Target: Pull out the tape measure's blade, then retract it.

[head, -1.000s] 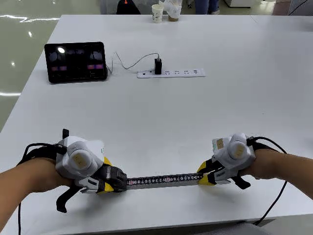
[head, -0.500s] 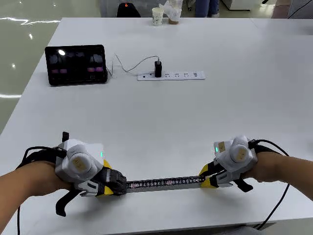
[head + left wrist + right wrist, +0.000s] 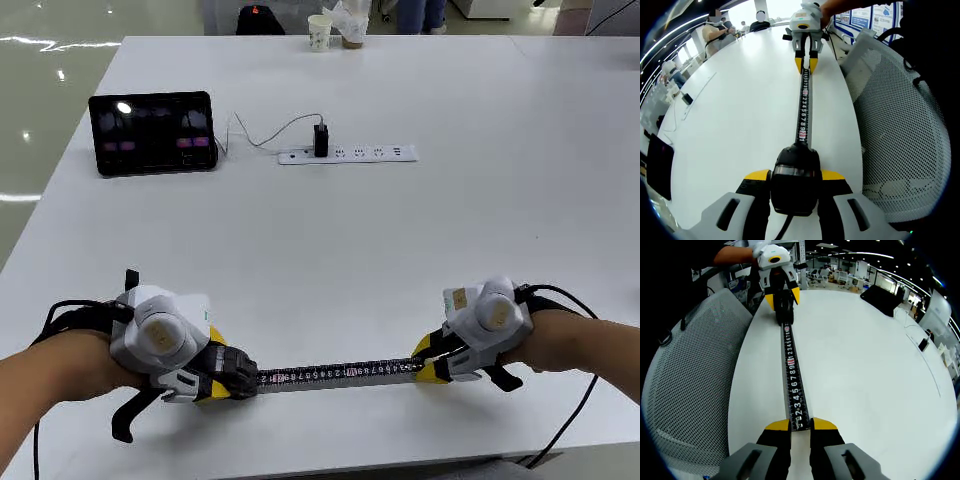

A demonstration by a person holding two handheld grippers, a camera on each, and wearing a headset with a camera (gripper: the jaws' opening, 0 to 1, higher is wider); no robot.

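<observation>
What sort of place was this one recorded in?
Probably an open-plan office or lab rather than a home. There is a long white table with a tablet and a power strip on it, and a mesh office chair stands at its near edge.

Tally on the white table point(image 3: 450, 200)
Two yellow-tipped white grippers: left gripper point(image 3: 232, 372), right gripper point(image 3: 424, 363); one black tape measure point(image 3: 795, 180); one dark tablet point(image 3: 152, 132); one white power strip point(image 3: 360, 153).
</observation>
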